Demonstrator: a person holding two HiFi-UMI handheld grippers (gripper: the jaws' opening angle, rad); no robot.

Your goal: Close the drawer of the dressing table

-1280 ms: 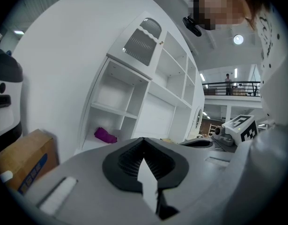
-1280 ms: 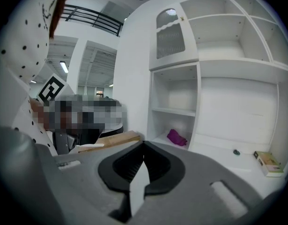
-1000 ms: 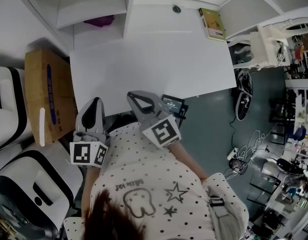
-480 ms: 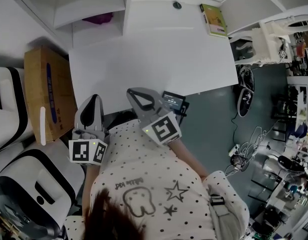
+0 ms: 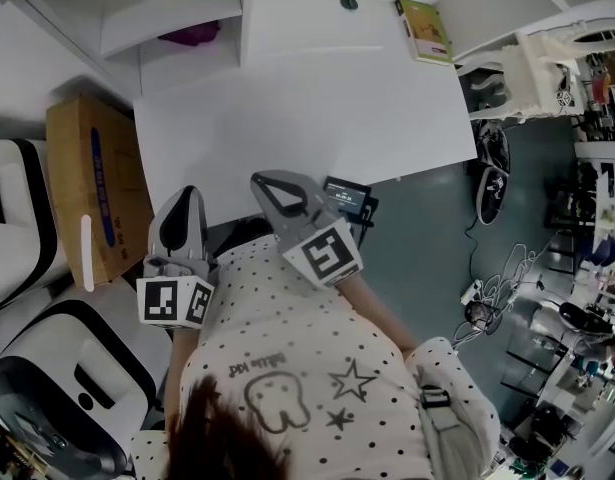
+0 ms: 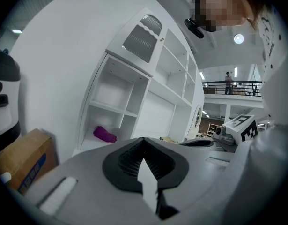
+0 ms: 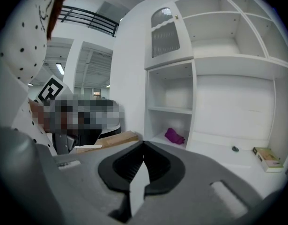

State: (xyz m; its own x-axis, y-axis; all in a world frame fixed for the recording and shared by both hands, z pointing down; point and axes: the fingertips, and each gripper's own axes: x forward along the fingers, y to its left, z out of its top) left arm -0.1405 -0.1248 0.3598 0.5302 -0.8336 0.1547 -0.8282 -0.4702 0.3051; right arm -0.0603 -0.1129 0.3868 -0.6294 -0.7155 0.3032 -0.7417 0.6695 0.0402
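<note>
The white dressing table fills the middle of the head view, with open shelves behind it. No drawer front shows; it lies hidden under the tabletop's near edge. My left gripper is shut and empty, its tips at the table's near left corner. The right gripper is also shut on nothing and rests at the front edge, a little right of the left one. In both gripper views the jaws meet at a closed tip, left gripper and right gripper, and point across the tabletop toward the shelves.
A small black device with a display sits at the front edge beside the right gripper. A purple item lies in a shelf, a green book and a dark knob at the back. Cardboard box left, shoes right.
Both grippers have kept their place and stayed shut. Only the head view has shifted slightly.
</note>
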